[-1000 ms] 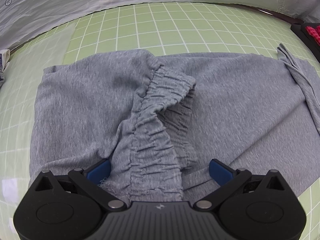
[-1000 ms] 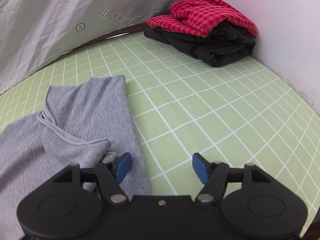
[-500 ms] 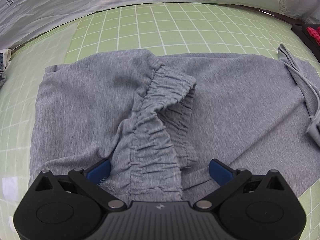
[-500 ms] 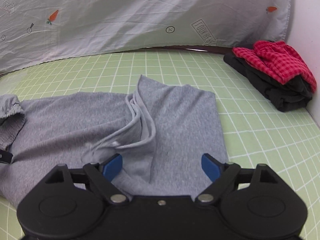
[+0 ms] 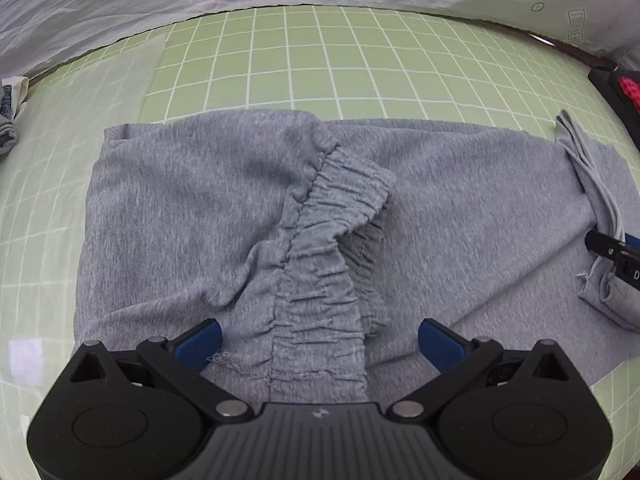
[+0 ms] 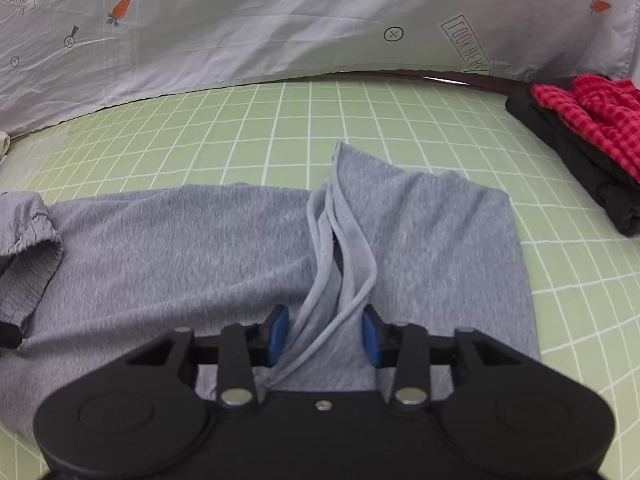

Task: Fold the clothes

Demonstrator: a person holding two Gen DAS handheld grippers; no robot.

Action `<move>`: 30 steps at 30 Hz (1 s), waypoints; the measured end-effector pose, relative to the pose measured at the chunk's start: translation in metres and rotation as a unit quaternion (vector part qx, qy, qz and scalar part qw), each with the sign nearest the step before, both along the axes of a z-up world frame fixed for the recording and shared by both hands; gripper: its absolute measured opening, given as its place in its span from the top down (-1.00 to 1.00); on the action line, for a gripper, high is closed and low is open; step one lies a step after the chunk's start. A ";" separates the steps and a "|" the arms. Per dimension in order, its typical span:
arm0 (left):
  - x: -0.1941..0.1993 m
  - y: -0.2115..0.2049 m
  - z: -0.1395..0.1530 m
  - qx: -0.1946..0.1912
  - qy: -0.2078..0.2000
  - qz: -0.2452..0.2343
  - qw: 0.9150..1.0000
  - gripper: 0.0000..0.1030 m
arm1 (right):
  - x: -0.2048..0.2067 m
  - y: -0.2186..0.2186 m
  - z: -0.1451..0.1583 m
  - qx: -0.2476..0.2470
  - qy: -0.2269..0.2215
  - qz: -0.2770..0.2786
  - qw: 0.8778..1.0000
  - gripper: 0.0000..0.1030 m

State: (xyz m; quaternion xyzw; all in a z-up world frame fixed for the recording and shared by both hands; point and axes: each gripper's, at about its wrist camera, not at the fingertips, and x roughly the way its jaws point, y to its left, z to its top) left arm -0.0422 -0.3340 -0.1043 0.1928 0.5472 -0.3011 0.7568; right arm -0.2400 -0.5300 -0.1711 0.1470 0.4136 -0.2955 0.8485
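Grey trousers (image 5: 180,220) lie spread across the green grid mat (image 5: 320,64). Their gathered elastic waistband (image 5: 320,272) is rucked up and runs between the fingers of my left gripper (image 5: 320,336), which is open and straddles it. In the right wrist view the trousers (image 6: 180,248) stretch to the left, and a bunched fold of the leg hem (image 6: 340,240) rises between the blue pads. My right gripper (image 6: 323,332) is shut on that fold. The right gripper (image 5: 616,256) also shows at the right edge of the left wrist view.
A folded pile of red checked and black clothes (image 6: 580,120) sits at the mat's far right corner. A pale printed sheet (image 6: 280,20) hangs along the back. A denim item (image 5: 8,120) lies at the far left edge. Bare mat (image 6: 440,128) lies behind the trousers.
My right gripper swung left over the leg hem, then closed its fingers on the bunched fold. The left gripper and waistband have stayed put.
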 end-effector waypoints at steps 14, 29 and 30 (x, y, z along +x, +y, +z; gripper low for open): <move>0.012 0.033 0.016 0.027 -0.026 0.030 0.999 -1.00 | -0.008 0.044 0.014 0.035 0.000 0.108 0.994 0.90; 0.029 0.043 0.050 -0.069 -0.022 0.076 0.994 -1.00 | 0.048 -0.014 0.003 -0.057 0.022 0.015 0.998 0.00; 0.030 0.043 0.053 -0.072 -0.026 0.078 0.994 -1.00 | 0.052 -0.016 -0.001 -0.057 0.030 0.014 0.998 0.01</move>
